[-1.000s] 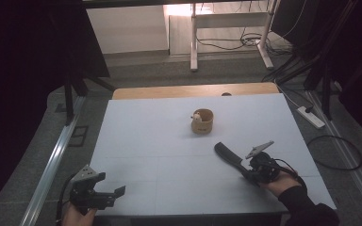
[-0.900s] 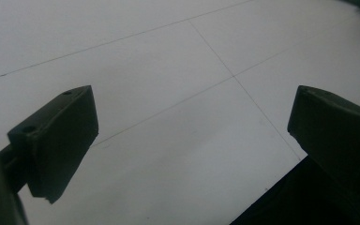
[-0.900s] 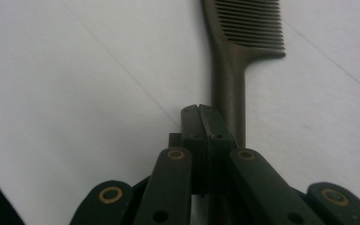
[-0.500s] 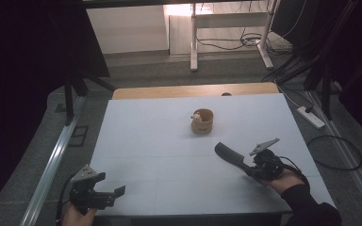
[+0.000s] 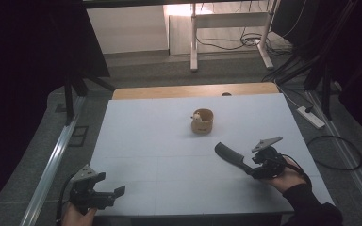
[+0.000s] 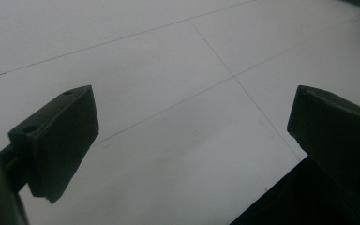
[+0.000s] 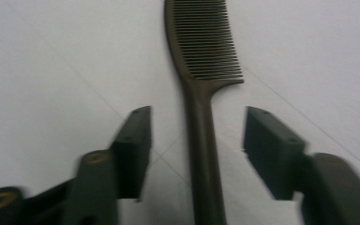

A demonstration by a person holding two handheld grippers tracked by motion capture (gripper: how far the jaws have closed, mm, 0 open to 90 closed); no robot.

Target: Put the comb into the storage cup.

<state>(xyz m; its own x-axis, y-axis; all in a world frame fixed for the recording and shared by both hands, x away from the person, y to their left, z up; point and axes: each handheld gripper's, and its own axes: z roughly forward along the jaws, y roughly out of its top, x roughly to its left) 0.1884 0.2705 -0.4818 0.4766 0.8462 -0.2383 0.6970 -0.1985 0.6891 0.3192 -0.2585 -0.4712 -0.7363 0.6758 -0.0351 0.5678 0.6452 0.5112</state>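
A dark comb (image 5: 230,156) lies on the white table (image 5: 169,141) at the right, teeth end pointing toward the far left. Its handle (image 7: 203,140) runs between the jaws of my right gripper (image 5: 251,168), which have just been opening. Those pads (image 7: 136,140) stand clear of the handle on both sides, so the gripper (image 7: 197,136) is open. My left gripper (image 5: 111,184) rests at the near left corner, open with nothing in it; its jaws (image 6: 192,136) frame bare tabletop.
A small wooden cup (image 5: 201,121) with a pale figure inside stands at the table's middle, beyond the comb. A wooden strip (image 5: 193,90) borders the far edge. On the floor at the right lie a power strip (image 5: 311,117) and cables.
The right gripper's jaws have opened off the comb handle they were shut on; the comb now lies free between them. The left gripper has not moved.
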